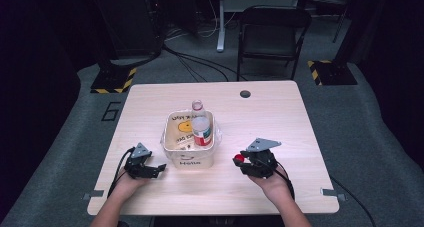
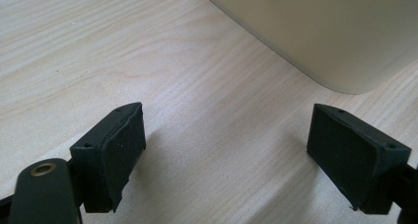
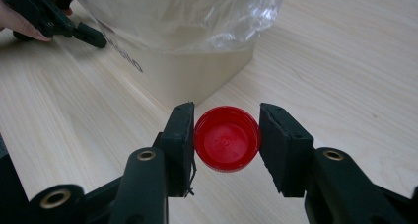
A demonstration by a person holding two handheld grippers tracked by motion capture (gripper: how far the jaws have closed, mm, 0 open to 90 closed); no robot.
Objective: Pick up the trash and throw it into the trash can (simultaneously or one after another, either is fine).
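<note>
The right gripper (image 3: 226, 137) has its fingers clamped on the rim of a red cap (image 3: 227, 138), above the desk (image 3: 345, 61) beside the bin (image 1: 190, 159). The cap looks light, stiff and slippery, so opposite edges suit best. The left gripper (image 2: 226, 150) rests with fingers apart.

Dark room, grey carpet (image 1: 360, 137); black folding chair (image 1: 272, 34) beyond the table (image 1: 280, 117), cables (image 1: 200, 62) on the floor, possibly a desk leg (image 1: 220, 22) behind.
</note>
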